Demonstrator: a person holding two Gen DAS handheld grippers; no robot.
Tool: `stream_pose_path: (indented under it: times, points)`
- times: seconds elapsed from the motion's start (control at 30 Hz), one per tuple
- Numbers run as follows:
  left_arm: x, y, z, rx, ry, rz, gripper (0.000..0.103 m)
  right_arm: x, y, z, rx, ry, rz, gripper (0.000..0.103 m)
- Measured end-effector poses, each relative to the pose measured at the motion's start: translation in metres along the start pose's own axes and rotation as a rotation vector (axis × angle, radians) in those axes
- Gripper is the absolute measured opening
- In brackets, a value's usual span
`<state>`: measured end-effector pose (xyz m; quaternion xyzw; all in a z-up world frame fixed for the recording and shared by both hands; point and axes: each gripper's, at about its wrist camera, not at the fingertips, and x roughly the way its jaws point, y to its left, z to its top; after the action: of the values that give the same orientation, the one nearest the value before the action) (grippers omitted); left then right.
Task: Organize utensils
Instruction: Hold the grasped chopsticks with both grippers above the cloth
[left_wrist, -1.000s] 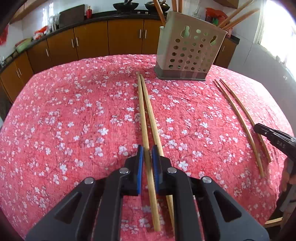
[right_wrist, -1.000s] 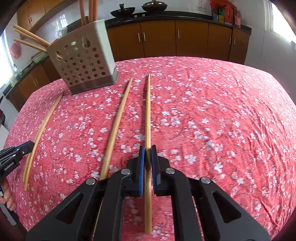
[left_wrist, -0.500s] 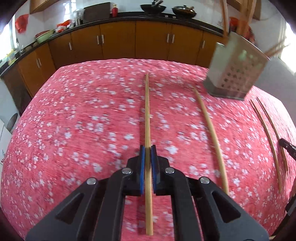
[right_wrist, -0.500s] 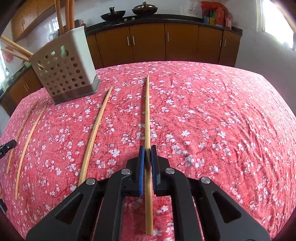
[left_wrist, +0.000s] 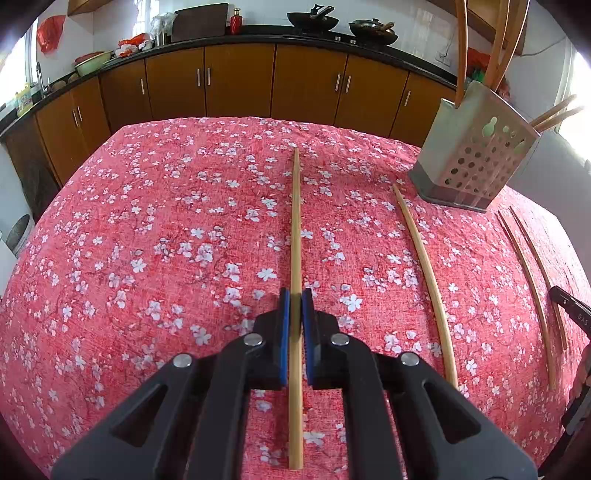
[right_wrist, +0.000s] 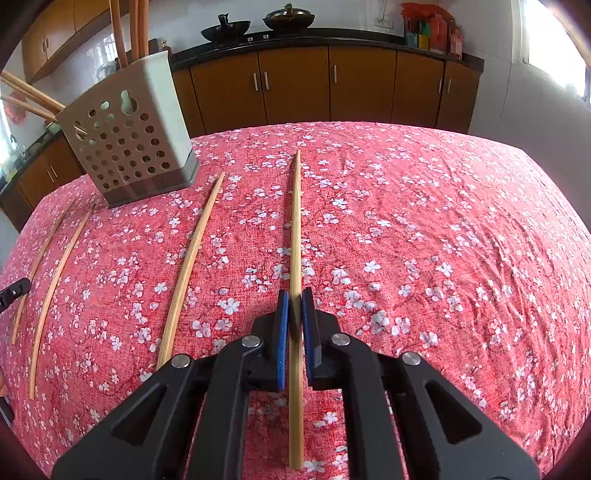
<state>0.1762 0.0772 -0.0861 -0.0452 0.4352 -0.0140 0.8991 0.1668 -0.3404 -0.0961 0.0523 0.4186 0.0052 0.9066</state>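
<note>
My left gripper (left_wrist: 294, 295) is shut on a bamboo chopstick (left_wrist: 296, 229) that runs straight ahead over the table. My right gripper (right_wrist: 294, 295) is shut on another bamboo chopstick (right_wrist: 296, 221) in the same way. The perforated beige utensil holder (left_wrist: 476, 155) stands at the far right in the left wrist view and at the far left in the right wrist view (right_wrist: 129, 140), with several chopsticks in it. A loose chopstick (left_wrist: 424, 273) lies on the cloth beside mine; it also shows in the right wrist view (right_wrist: 192, 258). Two more chopsticks (left_wrist: 528, 273) lie near the holder.
The table carries a red floral cloth (left_wrist: 166, 240). Brown kitchen cabinets (left_wrist: 240, 81) with a black counter and woks stand behind it. The tip of the other gripper (left_wrist: 569, 306) shows at the right edge in the left wrist view.
The left gripper has lifted its chopstick and swung left, so the holder has shifted to the right in its view. The right gripper holds its chopstick and has turned slightly right.
</note>
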Motion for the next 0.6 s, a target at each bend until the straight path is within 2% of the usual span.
stream_pose_path:
  times: [0.6]
  points:
    - [0.0004, -0.0006, 0.0000, -0.006, 0.000, -0.005, 0.009, -0.0018, -0.0008, -0.0014, 0.001, -0.001, 0.001, 0.009]
